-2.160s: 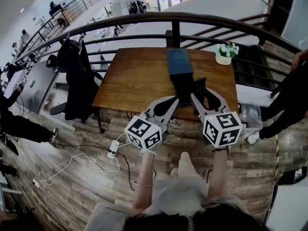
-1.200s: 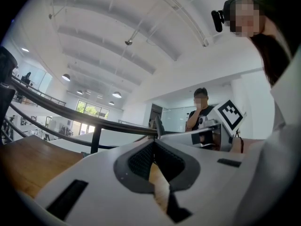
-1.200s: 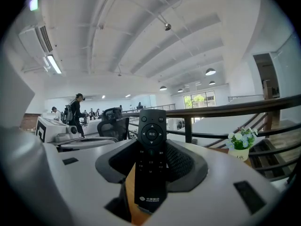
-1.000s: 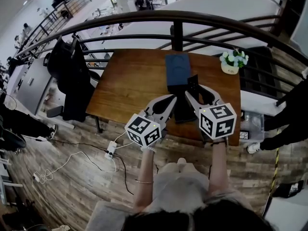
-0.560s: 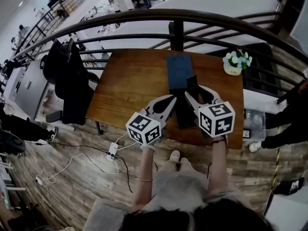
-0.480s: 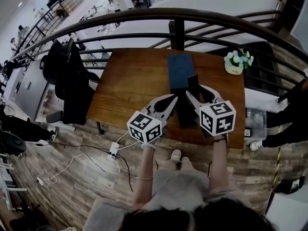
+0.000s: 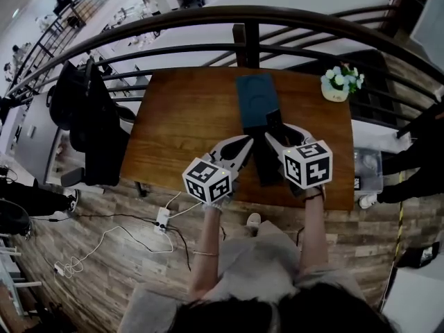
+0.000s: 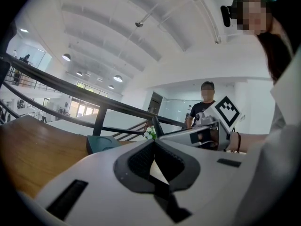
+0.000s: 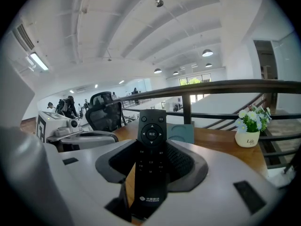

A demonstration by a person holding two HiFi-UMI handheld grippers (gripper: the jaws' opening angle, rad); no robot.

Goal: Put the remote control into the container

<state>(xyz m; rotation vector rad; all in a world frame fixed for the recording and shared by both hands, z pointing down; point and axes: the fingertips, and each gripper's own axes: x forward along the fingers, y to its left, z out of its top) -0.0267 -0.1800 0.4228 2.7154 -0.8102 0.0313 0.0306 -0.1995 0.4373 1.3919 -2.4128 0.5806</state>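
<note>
My right gripper is shut on a black remote control, which stands up between its jaws with the button end pointing away from me. In the head view the remote sticks out just at the near end of the dark teal container on the wooden table. My left gripper hovers beside it over the table's front part, shut with nothing between its pads. The left gripper view also catches the container and the right gripper.
A flat black object lies on the table between the two grippers. A white pot of flowers stands at the far right corner. A dark railing runs behind the table. An office chair with a jacket stands left, a person right.
The person has stepped closer to the table, so both grippers now hang over its front part. The right gripper has held the remote throughout, now nearer the container.
</note>
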